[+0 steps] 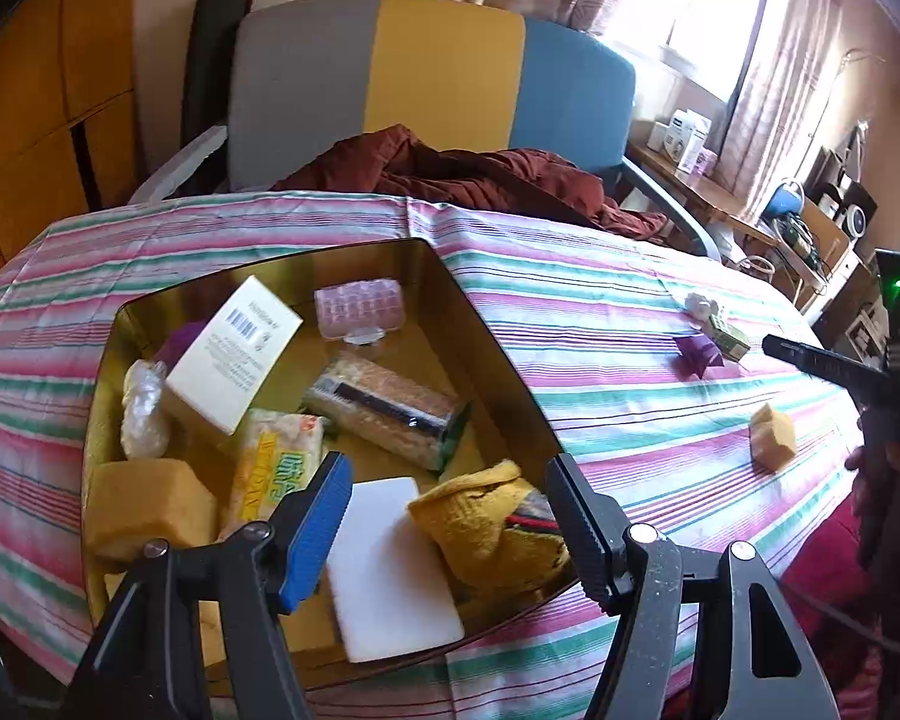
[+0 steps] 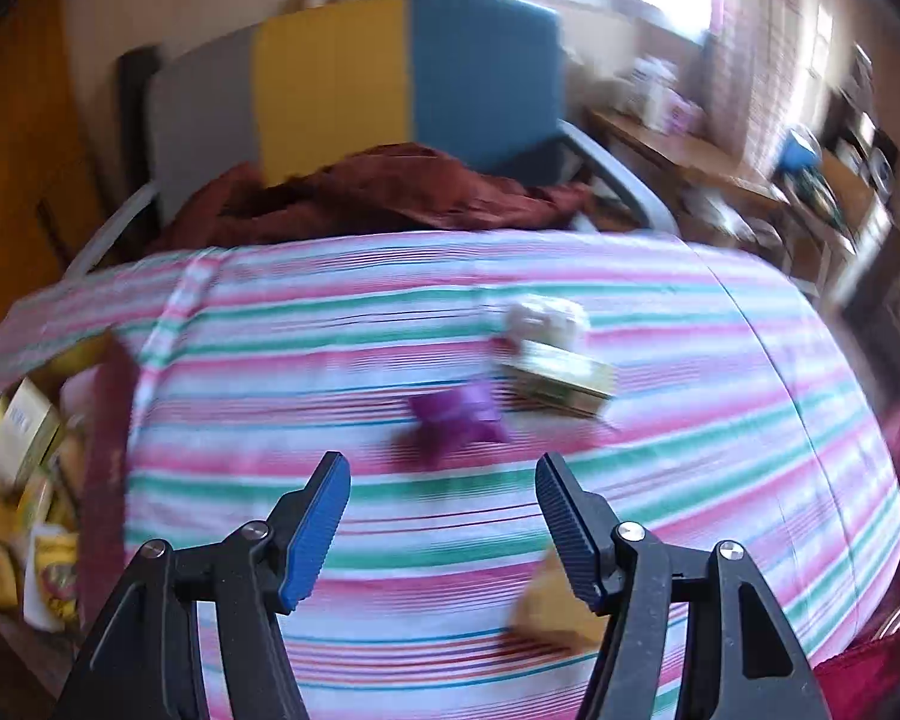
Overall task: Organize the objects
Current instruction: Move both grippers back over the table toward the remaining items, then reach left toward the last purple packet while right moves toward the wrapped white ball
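The gold tin (image 1: 150, 324) sits toward the left end of the striped surface (image 1: 570, 324), already crowded with a white carton, foil packets and sponges. Four items remain outside it near the right edge: a yellow sponge block (image 1: 773, 437), a purple wrapper (image 2: 456, 420), a small green box (image 2: 561, 384) and a white crumpled piece (image 2: 546, 315).

The right gripper (image 2: 444, 516) hangs over the surface, fingers apart and empty, with the sponge block just beside its right finger. To my eye, the sponge is the nearest pick: centre the fingers either side of it, come down squarely, and squeeze gently, since it should compress. The left gripper (image 1: 450, 516) hovers over the tin's near edge, fingers apart, holding nothing.

A grey, yellow and blue chair (image 1: 438, 78) with a rust-red cloth (image 1: 450, 174) stands beyond the far edge; a curtained window lights cluttered shelves at right.
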Demonstrator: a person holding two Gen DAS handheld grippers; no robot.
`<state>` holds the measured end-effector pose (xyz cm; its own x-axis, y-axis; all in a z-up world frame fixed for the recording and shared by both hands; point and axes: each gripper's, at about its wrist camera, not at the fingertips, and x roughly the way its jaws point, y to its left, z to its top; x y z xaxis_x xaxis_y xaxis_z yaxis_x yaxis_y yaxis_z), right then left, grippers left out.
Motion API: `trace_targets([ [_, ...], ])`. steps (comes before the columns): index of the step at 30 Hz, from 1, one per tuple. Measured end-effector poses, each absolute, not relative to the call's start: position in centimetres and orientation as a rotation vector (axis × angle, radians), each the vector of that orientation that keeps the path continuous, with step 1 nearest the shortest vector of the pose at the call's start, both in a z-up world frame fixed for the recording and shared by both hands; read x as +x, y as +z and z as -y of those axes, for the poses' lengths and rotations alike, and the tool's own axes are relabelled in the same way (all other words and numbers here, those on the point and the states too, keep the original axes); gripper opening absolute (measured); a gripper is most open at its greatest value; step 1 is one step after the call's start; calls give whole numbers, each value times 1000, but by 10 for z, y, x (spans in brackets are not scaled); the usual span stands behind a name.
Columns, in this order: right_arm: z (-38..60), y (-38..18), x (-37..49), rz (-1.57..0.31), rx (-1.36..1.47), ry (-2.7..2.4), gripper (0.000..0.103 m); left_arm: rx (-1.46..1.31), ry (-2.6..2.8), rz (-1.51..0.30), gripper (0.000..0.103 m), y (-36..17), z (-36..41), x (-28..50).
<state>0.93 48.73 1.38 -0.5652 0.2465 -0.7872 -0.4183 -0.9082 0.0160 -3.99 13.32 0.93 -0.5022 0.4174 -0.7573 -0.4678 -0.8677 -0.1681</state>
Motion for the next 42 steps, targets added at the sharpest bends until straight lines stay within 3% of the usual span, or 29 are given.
trace_targets([
  [11, -593, -8, 57, -790, -967, 2223, 65, -1138, 2246, -167, 68, 17, -191, -44],
  [34, -599, -16, 59, -965, -999, 2237, 65, -1137, 2021, -451, 68, -16, -351, -58],
  [42, -606, -23, 62, -1055, -1004, 2228, 65, -1226, 1920, -443, 68, -40, -405, -63],
])
